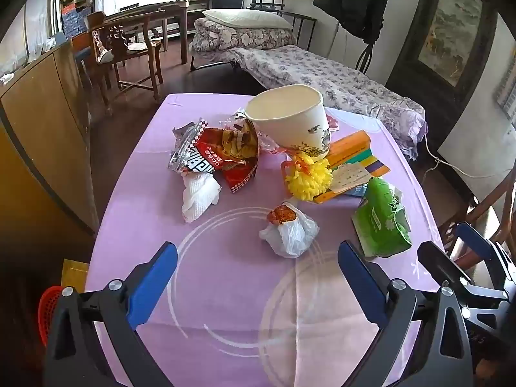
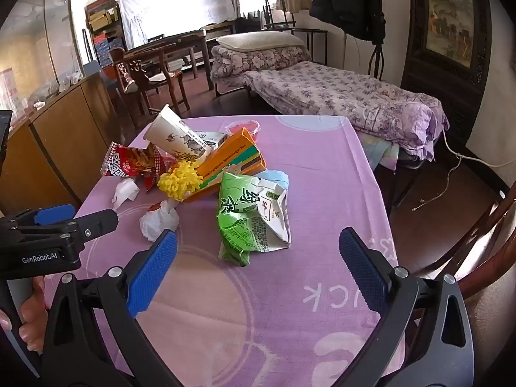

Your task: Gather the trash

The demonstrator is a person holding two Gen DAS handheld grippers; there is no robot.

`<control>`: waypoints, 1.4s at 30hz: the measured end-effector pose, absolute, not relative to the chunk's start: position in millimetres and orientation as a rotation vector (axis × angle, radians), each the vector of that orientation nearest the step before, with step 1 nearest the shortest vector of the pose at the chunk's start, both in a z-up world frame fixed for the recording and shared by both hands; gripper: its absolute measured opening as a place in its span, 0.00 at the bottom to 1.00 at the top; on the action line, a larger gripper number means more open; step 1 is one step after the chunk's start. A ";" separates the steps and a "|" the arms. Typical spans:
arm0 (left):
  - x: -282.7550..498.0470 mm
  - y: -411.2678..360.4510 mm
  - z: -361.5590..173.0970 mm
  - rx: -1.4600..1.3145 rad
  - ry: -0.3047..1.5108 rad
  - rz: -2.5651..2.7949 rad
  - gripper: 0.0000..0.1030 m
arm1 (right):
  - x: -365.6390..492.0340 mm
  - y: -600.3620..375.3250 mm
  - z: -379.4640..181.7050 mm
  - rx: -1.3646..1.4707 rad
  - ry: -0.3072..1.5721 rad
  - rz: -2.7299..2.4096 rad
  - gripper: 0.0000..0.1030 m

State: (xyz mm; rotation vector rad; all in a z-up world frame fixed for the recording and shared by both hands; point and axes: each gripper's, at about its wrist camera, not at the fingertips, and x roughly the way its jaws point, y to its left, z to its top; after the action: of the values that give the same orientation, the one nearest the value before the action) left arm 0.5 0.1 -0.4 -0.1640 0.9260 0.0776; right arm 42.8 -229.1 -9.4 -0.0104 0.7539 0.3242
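Note:
Trash lies on a pink tablecloth (image 1: 225, 290): a tilted white paper tub (image 1: 290, 119), a red snack wrapper (image 1: 219, 154), a crumpled tissue (image 1: 200, 196), a knotted white plastic bag (image 1: 290, 232), a yellow pompom (image 1: 309, 177), an orange box (image 1: 351, 151) and a green snack bag (image 2: 248, 216). My left gripper (image 1: 258, 248) is open and empty just short of the plastic bag. My right gripper (image 2: 258, 238) is open and empty, in front of the green bag. Each gripper shows at the edge of the other's view: the right gripper (image 1: 451, 245), the left gripper (image 2: 93, 212).
A wooden cabinet (image 1: 42, 129) runs along the table's left side, with a red basket (image 1: 48, 312) low beside it. A chair (image 2: 483, 258) stands at the right edge. Behind the table are a bed (image 2: 338, 96) and a wooden armchair (image 1: 129, 51). A pink jelly cup (image 2: 243, 129) sits behind the box.

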 end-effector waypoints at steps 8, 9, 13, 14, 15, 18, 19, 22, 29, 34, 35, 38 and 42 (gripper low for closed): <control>-0.4 3.1 -2.1 -0.168 0.921 0.082 0.94 | 42.7 -229.6 -10.0 -0.013 0.751 0.321 0.94; -0.4 3.2 -1.8 -0.166 0.922 0.083 0.94 | 42.7 -229.7 -9.9 -0.011 0.751 0.321 0.94; -1.6 7.6 -1.0 -0.166 0.918 0.082 0.94 | 42.6 -228.8 -10.4 -0.013 0.751 0.322 0.94; -1.7 9.2 -0.9 -0.167 0.918 0.082 0.94 | 42.6 -228.8 -10.4 -0.013 0.751 0.322 0.94; -1.8 10.9 -1.1 -0.167 0.919 0.083 0.94 | 42.8 -228.8 -10.5 -0.014 0.752 0.323 0.94; -2.4 -1.4 0.0 -0.153 0.919 0.083 0.94 | 42.7 -228.9 -10.4 -0.013 0.751 0.323 0.94; -2.2 -1.7 -0.2 -0.153 0.918 0.084 0.94 | 42.9 -228.0 -11.2 -0.015 0.751 0.321 0.94; -1.9 -3.4 0.3 -0.144 0.912 0.087 0.94 | 43.5 -226.7 -12.7 -0.017 0.753 0.320 0.94; -2.6 -4.2 1.6 -0.140 0.909 0.087 0.94 | 43.9 -228.5 -11.7 -0.019 0.754 0.319 0.94; -3.1 -4.2 1.9 -0.140 0.909 0.086 0.94 | 44.4 -228.6 -11.6 -0.019 0.755 0.319 0.94; -3.2 -4.2 2.0 -0.140 0.909 0.086 0.94 | 44.4 -228.2 -11.8 -0.020 0.755 0.319 0.94; -3.2 -4.0 1.6 -0.140 0.909 0.088 0.94 | 44.8 -228.2 -11.9 -0.021 0.756 0.319 0.94; -3.4 -3.7 1.9 -0.142 0.908 0.088 0.94 | 44.7 -227.5 -14.9 -0.024 0.759 0.321 0.94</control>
State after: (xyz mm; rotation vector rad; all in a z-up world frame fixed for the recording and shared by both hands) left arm -3.4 -3.7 1.9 -0.1418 0.9075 0.0878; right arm 44.7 -227.5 -14.9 -0.0239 0.7586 0.3209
